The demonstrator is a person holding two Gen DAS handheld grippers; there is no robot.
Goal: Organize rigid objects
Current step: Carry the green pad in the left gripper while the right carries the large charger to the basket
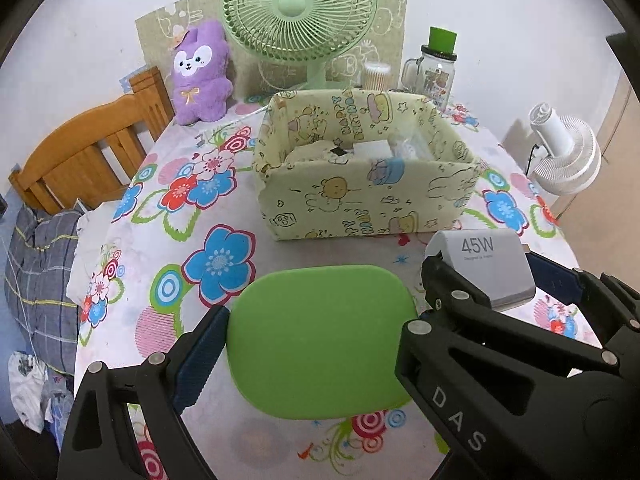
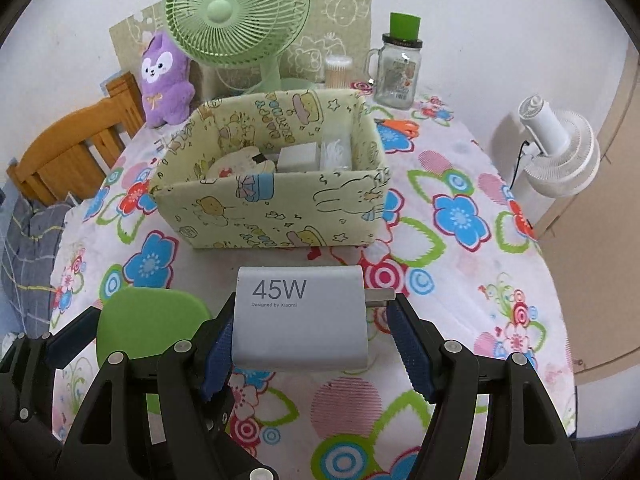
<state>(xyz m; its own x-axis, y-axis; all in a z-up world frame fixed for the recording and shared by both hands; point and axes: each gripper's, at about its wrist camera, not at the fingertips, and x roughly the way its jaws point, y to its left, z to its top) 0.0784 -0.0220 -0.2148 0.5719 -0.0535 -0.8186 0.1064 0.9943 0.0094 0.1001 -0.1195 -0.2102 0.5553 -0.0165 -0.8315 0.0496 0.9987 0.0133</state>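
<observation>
left gripper: clamped on green case, in front of box
right gripper: clamped on white charger, in front of box, right of case
box: on table, already holds small items

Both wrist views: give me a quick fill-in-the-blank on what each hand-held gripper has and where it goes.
1. The left hand-held gripper holds a flat ____ case.
2. The right hand-held gripper holds a white charger printed "____".
3. Behind both stands an open ____ box with cartoon print.
4. The tall fan behind it is ____.

Missing: green; 45W; yellow; green
</observation>
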